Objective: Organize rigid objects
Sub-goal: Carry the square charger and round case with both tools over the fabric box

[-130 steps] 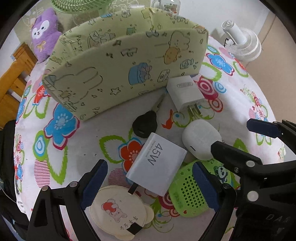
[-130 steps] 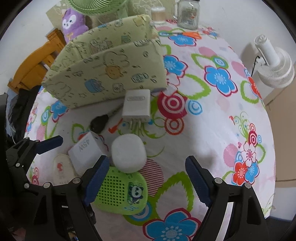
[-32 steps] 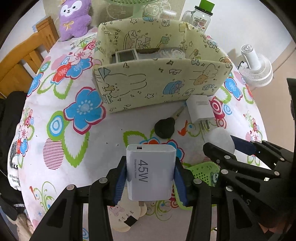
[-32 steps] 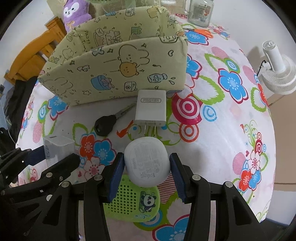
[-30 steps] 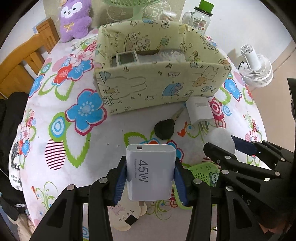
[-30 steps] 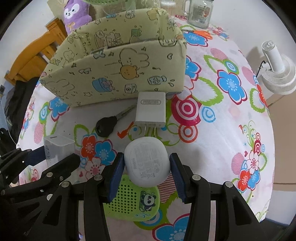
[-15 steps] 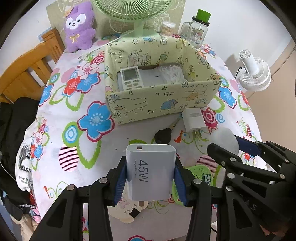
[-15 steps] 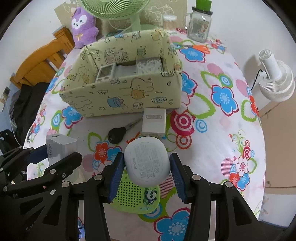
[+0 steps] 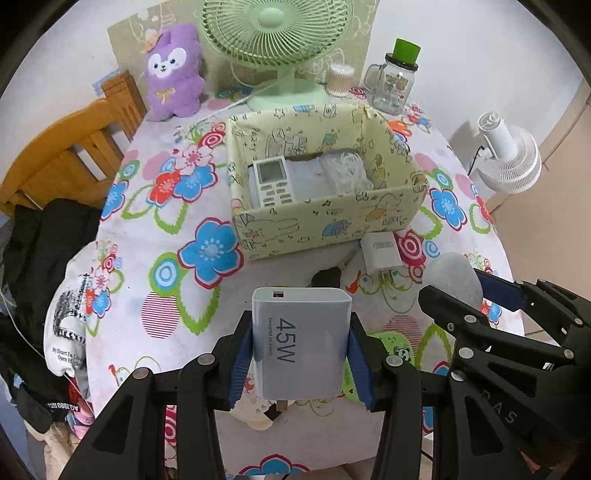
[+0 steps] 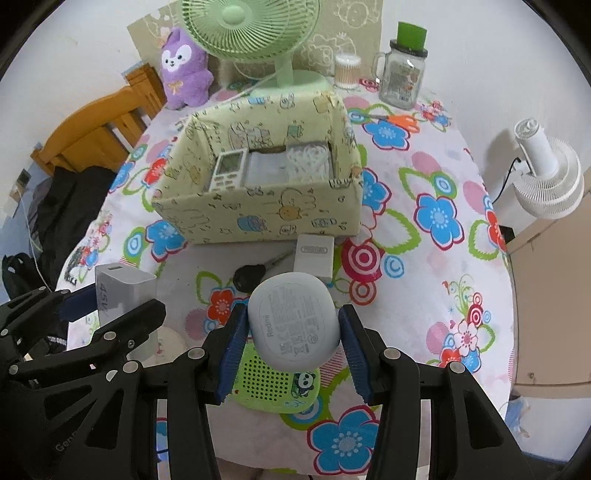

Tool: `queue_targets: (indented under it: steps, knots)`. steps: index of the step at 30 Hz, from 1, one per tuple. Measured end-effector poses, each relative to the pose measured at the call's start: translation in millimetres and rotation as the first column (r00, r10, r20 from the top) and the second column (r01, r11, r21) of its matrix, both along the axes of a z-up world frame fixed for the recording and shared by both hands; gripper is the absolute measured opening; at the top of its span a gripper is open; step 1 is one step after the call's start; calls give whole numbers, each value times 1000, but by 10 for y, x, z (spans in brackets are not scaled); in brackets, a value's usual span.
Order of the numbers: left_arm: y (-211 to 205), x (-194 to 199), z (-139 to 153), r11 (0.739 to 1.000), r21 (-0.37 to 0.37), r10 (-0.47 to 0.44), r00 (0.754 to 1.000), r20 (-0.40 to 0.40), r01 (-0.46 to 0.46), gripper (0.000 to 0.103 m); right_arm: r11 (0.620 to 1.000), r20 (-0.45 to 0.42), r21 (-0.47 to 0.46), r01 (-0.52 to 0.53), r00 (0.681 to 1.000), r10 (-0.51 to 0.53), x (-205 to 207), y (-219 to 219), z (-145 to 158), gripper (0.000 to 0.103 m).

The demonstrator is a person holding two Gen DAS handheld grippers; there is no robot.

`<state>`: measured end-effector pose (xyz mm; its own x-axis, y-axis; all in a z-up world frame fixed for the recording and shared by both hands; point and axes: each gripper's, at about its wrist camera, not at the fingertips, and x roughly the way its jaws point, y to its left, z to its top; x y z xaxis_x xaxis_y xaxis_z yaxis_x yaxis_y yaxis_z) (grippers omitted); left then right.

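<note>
My left gripper (image 9: 300, 350) is shut on a white 45W charger (image 9: 301, 343) and holds it well above the table. My right gripper (image 10: 291, 334) is shut on a white rounded earbud case (image 10: 293, 317), also lifted. Ahead stands an open yellow-green patterned box (image 9: 325, 221) (image 10: 258, 214) holding a white remote (image 9: 273, 181) and white cable. On the cloth before the box lie a small white plug adapter (image 9: 380, 251) (image 10: 314, 254), a black key (image 10: 251, 277) and a green panda speaker (image 10: 273, 384).
The round table has a floral cloth (image 9: 177, 229). A green fan (image 9: 273, 33), purple plush (image 9: 173, 70), glass jar (image 9: 397, 81) and cotton-swab tub (image 9: 338, 79) stand behind the box. A wooden chair (image 9: 70, 155) with dark clothes is left; a white fan (image 9: 509, 158) right.
Both grippers closed on their objects, the charger and the earbud case, and have risen and pulled back; the box interior now shows from above.
</note>
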<state>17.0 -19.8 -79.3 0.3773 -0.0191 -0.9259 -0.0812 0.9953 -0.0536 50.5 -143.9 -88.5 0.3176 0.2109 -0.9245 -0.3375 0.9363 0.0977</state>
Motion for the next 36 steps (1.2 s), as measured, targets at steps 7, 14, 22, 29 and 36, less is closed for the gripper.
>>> queue_targets:
  steps: [7, 14, 22, 29, 36]
  knots:
    - [-30, 36, 119, 1000, 4, 22, 1000, 19, -22, 48, 1000, 22, 8, -18, 1000, 18, 54, -29, 132, 53]
    - [-89, 136, 220, 999, 9, 48, 998, 46, -48, 48, 999, 44, 20, -40, 998, 39, 175, -89, 222, 53]
    - [-105, 301, 223, 998, 23, 64, 997, 46, -65, 48, 998, 35, 32, -51, 998, 50, 382, -103, 208, 53]
    - [-28, 439, 237, 997, 31, 74, 996, 45, -76, 48, 997, 29, 37, -75, 997, 74, 553, -22, 197, 53]
    - [68, 624, 262, 997, 19, 76, 996, 54, -77, 48, 996, 42, 35, -82, 996, 80, 754, 87, 239, 53]
